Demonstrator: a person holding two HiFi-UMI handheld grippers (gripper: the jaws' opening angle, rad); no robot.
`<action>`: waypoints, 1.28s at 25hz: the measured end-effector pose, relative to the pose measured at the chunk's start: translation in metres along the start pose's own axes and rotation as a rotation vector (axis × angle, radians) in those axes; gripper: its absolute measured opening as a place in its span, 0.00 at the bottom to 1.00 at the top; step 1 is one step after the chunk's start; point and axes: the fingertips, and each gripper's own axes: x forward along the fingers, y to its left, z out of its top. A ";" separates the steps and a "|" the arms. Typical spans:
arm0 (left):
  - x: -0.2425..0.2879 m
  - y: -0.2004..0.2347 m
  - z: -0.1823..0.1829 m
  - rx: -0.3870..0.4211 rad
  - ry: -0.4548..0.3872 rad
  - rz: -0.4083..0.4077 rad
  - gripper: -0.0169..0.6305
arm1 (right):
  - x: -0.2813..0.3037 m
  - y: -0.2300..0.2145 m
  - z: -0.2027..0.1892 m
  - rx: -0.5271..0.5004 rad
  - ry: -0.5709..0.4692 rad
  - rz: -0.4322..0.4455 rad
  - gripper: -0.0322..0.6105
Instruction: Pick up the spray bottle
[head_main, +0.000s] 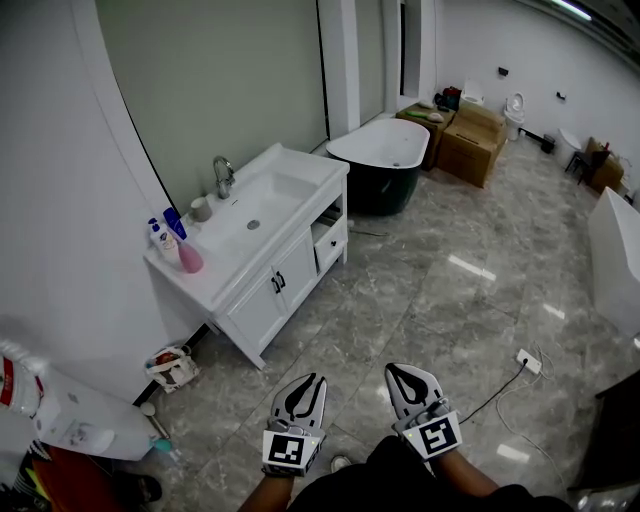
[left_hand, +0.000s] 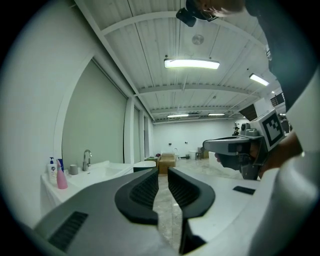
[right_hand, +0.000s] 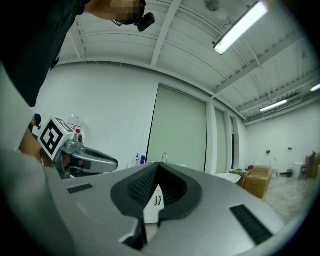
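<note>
A pink bottle (head_main: 189, 257) stands at the left end of the white vanity top (head_main: 235, 250), next to a blue-capped bottle (head_main: 173, 222) and a small white pump bottle (head_main: 157, 235). Which one has a spray head is too small to tell. The left gripper view shows the pink bottle (left_hand: 61, 179) far off at the left. Both grippers are held low over the floor, well short of the vanity. My left gripper (head_main: 305, 385) (left_hand: 163, 172) has a narrow slit between its jaws and nothing in it. My right gripper (head_main: 410, 375) (right_hand: 158, 167) has its tips together, empty.
A faucet (head_main: 222, 175) and a grey cup (head_main: 201, 208) sit by the basin. A dark bathtub (head_main: 385, 150) and cardboard boxes (head_main: 472, 140) stand beyond. A bag (head_main: 172, 367) lies by the vanity's foot. A power strip with cable (head_main: 528, 360) lies at the right.
</note>
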 end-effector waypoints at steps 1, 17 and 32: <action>0.000 0.005 0.000 -0.008 0.001 0.008 0.13 | 0.003 0.002 0.000 -0.001 0.000 0.002 0.05; 0.077 0.087 -0.006 -0.096 0.007 0.148 0.89 | 0.102 -0.039 -0.012 0.015 0.001 0.084 0.05; 0.166 0.149 0.003 -0.038 0.052 0.327 0.94 | 0.215 -0.117 -0.026 0.011 -0.027 0.230 0.05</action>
